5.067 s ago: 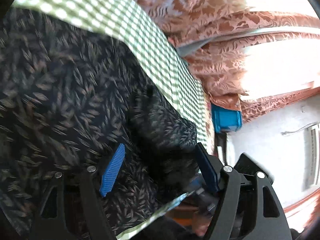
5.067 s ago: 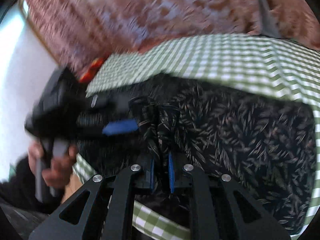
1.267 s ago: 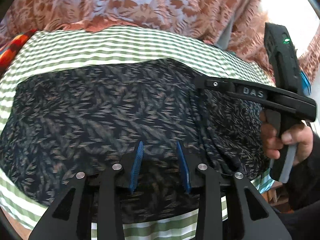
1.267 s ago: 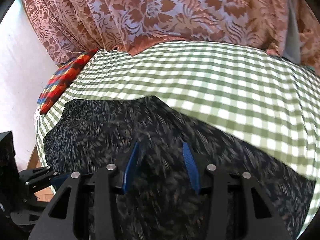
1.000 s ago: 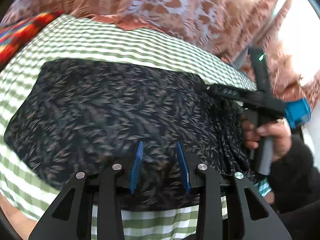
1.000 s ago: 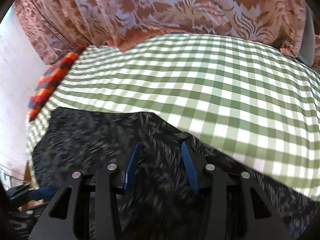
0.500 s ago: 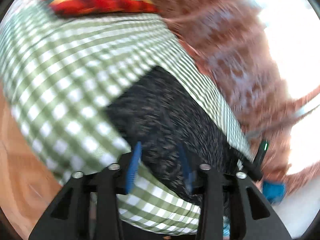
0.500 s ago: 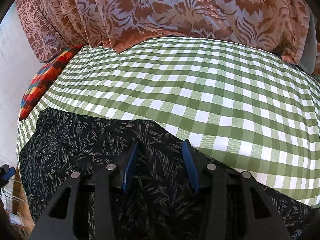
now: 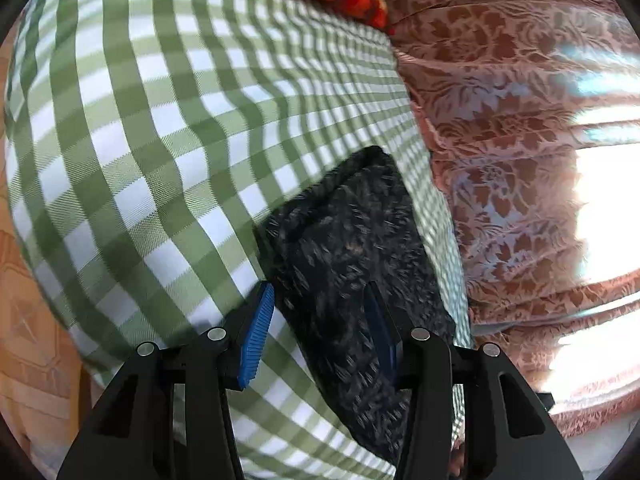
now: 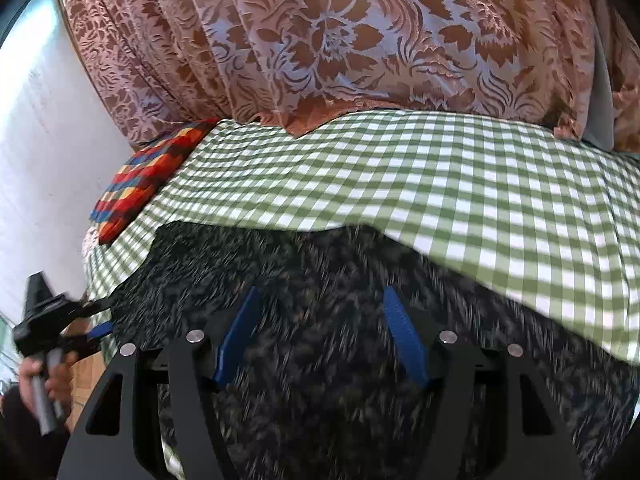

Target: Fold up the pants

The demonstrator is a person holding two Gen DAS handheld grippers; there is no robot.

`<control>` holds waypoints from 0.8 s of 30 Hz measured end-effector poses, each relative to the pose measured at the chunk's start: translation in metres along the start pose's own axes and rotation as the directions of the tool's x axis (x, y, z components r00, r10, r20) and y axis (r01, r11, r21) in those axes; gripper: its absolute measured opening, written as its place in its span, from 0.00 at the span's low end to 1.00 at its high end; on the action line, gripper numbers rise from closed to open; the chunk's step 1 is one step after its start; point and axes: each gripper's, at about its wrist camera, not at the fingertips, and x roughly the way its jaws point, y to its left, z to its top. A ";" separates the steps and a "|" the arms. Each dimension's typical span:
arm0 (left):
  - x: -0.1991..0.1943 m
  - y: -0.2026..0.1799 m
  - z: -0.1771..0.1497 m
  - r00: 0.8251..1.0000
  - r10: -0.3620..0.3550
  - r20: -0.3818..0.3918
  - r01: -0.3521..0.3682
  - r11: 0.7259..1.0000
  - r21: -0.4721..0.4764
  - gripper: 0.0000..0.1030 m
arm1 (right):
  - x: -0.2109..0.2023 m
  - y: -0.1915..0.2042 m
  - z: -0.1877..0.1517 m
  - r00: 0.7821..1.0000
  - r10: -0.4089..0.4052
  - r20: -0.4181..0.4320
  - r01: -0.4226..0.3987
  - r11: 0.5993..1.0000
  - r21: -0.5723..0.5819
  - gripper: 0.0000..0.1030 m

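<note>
Surface: green-and-white checked cloth spread over a raised, padded surface, whether bed or counter cannot be told; cloth smooth, falling away at the near left edge.

Room: brown floral curtain hanging directly behind the far edge, sunlit and glaring at one side in the left wrist view. White wall at the left. Multicoloured patterned cushion at the far left corner of the cloth, against the curtain. Wooden floor below the cloth's edge.

Task item: pants, dark fabric with a pale leaf print, lying flat on the near part of the checked cloth, spanning it from the left edge to the right; picture blurred over them.

Left gripper: pointed downward at the pants' end at the cloth's edge, jaws parted, the fabric edge between them, the left blue pad clear of the fabric over bare cloth; contact at the right pad cannot be told. Seen also from the right wrist view at far left, its handle in a hand.

Right gripper: tilted down above the pants' middle, jaws just opened further and standing wide, released; fabric lies beneath, not pinched.
</note>
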 end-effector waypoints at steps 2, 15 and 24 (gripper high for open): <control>0.003 0.001 0.001 1.000 -0.005 0.009 0.005 1.000 -0.015 0.44 | -0.005 -0.003 -0.011 1.000 0.013 -0.010 -0.013 1.000 0.016 0.64; -0.006 -0.114 -0.039 0.997 -0.038 0.073 -0.006 0.854 0.521 0.17 | -0.015 -0.031 -0.041 0.998 0.030 -0.050 -0.022 0.988 0.155 0.64; 0.034 -0.177 -0.122 0.997 -0.018 -0.080 0.076 0.550 0.831 0.01 | -0.006 -0.015 -0.036 0.935 0.345 -0.078 -0.318 0.916 0.245 0.74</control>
